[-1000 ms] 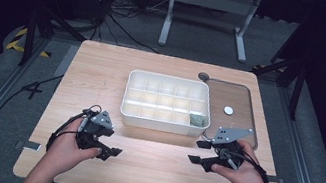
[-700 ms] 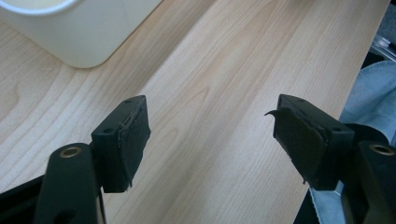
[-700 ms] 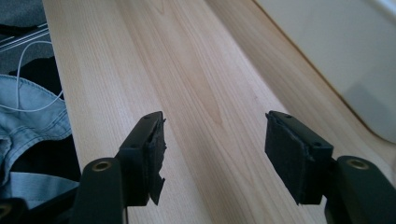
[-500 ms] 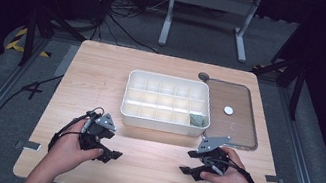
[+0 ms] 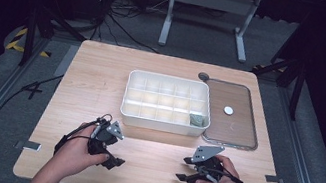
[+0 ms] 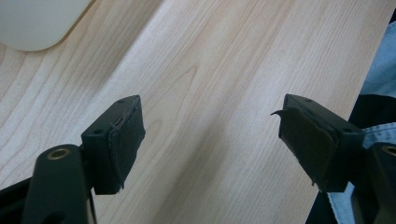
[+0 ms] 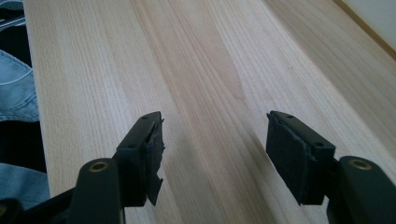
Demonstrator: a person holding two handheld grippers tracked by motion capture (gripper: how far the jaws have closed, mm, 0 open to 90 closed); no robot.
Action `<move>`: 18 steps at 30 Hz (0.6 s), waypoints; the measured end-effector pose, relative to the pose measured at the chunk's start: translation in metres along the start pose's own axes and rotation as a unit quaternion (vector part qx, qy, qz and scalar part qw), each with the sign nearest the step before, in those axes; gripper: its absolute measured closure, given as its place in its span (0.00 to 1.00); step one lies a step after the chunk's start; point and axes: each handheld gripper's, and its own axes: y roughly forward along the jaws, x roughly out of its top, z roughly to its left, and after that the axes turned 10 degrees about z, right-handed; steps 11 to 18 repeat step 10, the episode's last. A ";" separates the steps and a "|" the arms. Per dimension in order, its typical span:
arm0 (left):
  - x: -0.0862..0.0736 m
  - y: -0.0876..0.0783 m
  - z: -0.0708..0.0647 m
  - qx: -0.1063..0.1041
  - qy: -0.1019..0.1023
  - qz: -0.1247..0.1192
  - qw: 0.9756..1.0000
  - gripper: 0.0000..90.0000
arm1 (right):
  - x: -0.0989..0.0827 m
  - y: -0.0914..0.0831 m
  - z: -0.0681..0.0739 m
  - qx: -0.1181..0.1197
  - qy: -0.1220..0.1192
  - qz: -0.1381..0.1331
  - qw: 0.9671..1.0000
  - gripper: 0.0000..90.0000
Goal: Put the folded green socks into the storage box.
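Observation:
In the high view my left gripper (image 5: pixel 115 154) rests low over the wooden table (image 5: pixel 96 85), near its front edge, held in a hand. Its jaws stand apart with nothing between them, as the left gripper view (image 6: pixel 210 144) shows over bare wood. My right gripper (image 5: pixel 184 169) sits to the right, also near the front edge, with its jaws pointing left. It is open and holds nothing in the right gripper view (image 7: pixel 215 154). A white compartment tray (image 5: pixel 161 124) stands at the table's middle, beyond both grippers. A small grey-green item (image 5: pixel 196 120) lies in its front right compartment.
A shallow brown-tinted tray (image 5: pixel 232 134) lies right of the white tray, with a small white disc (image 5: pixel 228 110) in it. A dark round cap (image 5: pixel 203 76) sits behind it. The white tray's corner (image 6: pixel 37 23) shows at top left in the left gripper view. Blue cloth (image 7: pixel 16 84) lies beside the table edge.
My right gripper has drawn left and toward the front edge, away from the brown-tinted tray. The left gripper has barely moved.

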 end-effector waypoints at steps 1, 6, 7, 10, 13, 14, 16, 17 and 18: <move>-0.001 0.001 0.001 0.001 0.001 0.002 1.000 0.26 | -0.001 0.001 0.001 -0.001 -0.003 -0.001 1.000 0.41; -0.004 0.001 0.003 0.034 -0.043 -0.014 0.998 0.22 | -0.003 0.005 0.004 0.005 -0.011 -0.007 1.000 0.41; -0.005 0.001 0.005 0.038 -0.044 -0.017 0.998 0.22 | -0.004 0.006 0.005 0.005 -0.012 -0.009 1.000 0.41; -0.008 0.003 0.009 0.038 -0.052 -0.024 0.998 0.21 | -0.004 0.006 0.006 0.011 -0.011 -0.011 1.000 0.41; -0.008 0.003 0.009 0.038 -0.052 -0.024 0.998 0.21 | -0.004 0.006 0.006 0.011 -0.011 -0.011 1.000 0.41; -0.008 0.003 0.009 0.038 -0.052 -0.024 0.998 0.21 | -0.004 0.006 0.006 0.011 -0.011 -0.011 1.000 0.41; -0.008 0.003 0.009 0.038 -0.052 -0.024 0.998 0.21 | -0.004 0.006 0.006 0.011 -0.011 -0.011 1.000 0.41; -0.008 0.003 0.009 0.038 -0.052 -0.024 0.998 0.21 | -0.004 0.006 0.006 0.011 -0.011 -0.011 1.000 0.41; -0.008 0.003 0.009 0.038 -0.052 -0.024 0.998 0.21 | -0.004 0.006 0.006 0.011 -0.011 -0.011 1.000 0.41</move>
